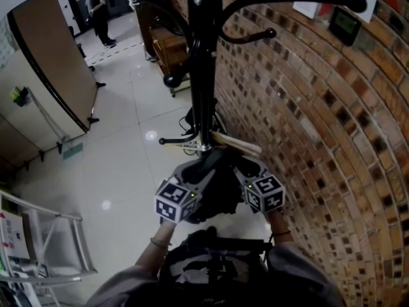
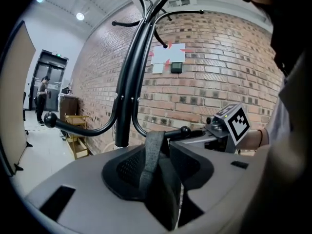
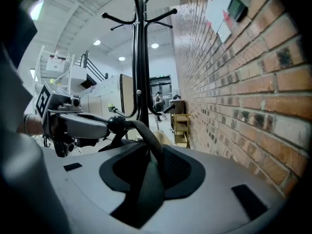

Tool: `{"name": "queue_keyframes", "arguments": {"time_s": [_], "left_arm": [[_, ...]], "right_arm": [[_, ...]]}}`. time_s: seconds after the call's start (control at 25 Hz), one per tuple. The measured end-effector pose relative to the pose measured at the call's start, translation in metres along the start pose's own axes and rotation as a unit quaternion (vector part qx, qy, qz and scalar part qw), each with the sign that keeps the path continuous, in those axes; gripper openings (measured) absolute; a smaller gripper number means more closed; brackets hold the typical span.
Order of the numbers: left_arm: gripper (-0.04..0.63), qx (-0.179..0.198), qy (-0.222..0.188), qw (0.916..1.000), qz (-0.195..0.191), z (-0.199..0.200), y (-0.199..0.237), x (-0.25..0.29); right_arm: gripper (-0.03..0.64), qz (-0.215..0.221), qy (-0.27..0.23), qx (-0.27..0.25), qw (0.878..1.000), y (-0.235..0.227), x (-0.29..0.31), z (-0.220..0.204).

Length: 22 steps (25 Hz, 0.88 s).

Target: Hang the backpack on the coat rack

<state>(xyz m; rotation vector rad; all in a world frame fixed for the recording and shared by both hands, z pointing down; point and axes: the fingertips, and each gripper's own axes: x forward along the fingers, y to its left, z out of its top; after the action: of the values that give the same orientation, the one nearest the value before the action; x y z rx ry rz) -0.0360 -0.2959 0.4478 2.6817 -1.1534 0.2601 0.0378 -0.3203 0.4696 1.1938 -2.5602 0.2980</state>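
Note:
The black coat rack point(image 1: 203, 62) stands beside the brick wall, and its curved hooks reach out overhead. The dark backpack point(image 1: 217, 190) hangs low in front of the pole, between my two grippers. Its grey strap point(image 2: 152, 155) loops over a ball-tipped lower hook point(image 2: 184, 129). The strap runs down into the gap of my left gripper point(image 2: 165, 179), whose jaws stand apart around it. The same strap point(image 3: 146, 165) drops from the hook point(image 3: 115, 123) between the jaws of my right gripper point(image 3: 146, 184), which do not press on it. From above, the left gripper point(image 1: 195, 174) and right gripper point(image 1: 246, 171) flank the bag.
The brick wall point(image 1: 319, 139) runs close along the right. A wooden stick point(image 1: 239, 144) lies by the rack's base and a wooden crate point(image 1: 169, 47) stands behind it. A tan folding board point(image 1: 51, 69) leans at the left. A metal frame point(image 1: 45, 242) is at the lower left. A person point(image 1: 101, 18) stands far off.

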Motion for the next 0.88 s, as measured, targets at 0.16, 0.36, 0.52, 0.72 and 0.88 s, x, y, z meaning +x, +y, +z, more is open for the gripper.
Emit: {"name": "queue_keyframes", "arguments": {"time_s": [0.16, 0.36, 0.52, 0.72, 0.88], "left_arm": [[0.160, -0.002, 0.006, 1.0000, -0.007, -0.009, -0.015, -0.004], [0.092, -0.009, 0.005, 0.9999, -0.008, -0.021, -0.036, -0.013], [0.043, -0.007, 0.011, 0.9999, -0.003, -0.032, -0.053, -0.024], [0.008, -0.016, 0.017, 0.9997, 0.007, -0.048, -0.074, -0.039], [0.006, -0.027, 0.014, 0.9995, 0.005, -0.058, -0.098, -0.053]], "right_arm": [[0.126, -0.003, -0.014, 0.053, 0.998, 0.004, -0.021, -0.013], [0.110, -0.019, -0.045, 0.096, 0.994, 0.018, -0.049, -0.021], [0.074, -0.032, -0.052, 0.108, 0.992, 0.034, -0.069, -0.031], [0.009, -0.026, -0.058, 0.130, 0.990, 0.058, -0.090, -0.048], [0.009, -0.020, -0.066, 0.147, 0.987, 0.079, -0.108, -0.063]]}}
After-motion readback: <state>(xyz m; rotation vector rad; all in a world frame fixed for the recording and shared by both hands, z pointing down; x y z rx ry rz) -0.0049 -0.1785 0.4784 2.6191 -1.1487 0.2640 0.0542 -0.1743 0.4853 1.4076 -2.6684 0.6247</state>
